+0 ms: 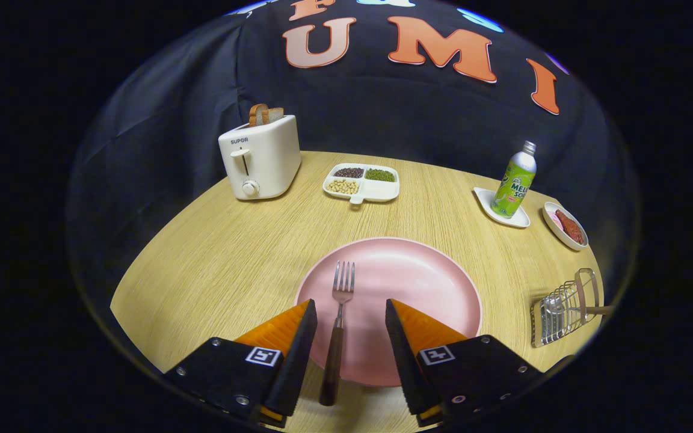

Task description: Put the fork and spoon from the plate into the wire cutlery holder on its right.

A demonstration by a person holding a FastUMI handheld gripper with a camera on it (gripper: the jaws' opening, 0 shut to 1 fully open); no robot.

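Fingers spread astride the fork handle on the plate.
The gripper (351, 313) held its orange fingers (289, 328) apart, touching nothing, either side of the dark-handled metal fork (339, 319) lying on the round pink plate (418, 288), apparently lined up to pinch it; the wire cutlery holder (563, 310), seemingly already holding a utensil, sat right of the plate on the wooden tabletop (214, 258).

The silver wire cutlery holder (565, 308) at the lower right of the frame was cut by the view's rim, and its contents could not be made out. The reddish food in the small white oval dish (565, 225) at the right was too small to identify. The bases of the two black-and-orange gripper fingers (284, 340) ran off the bottom.
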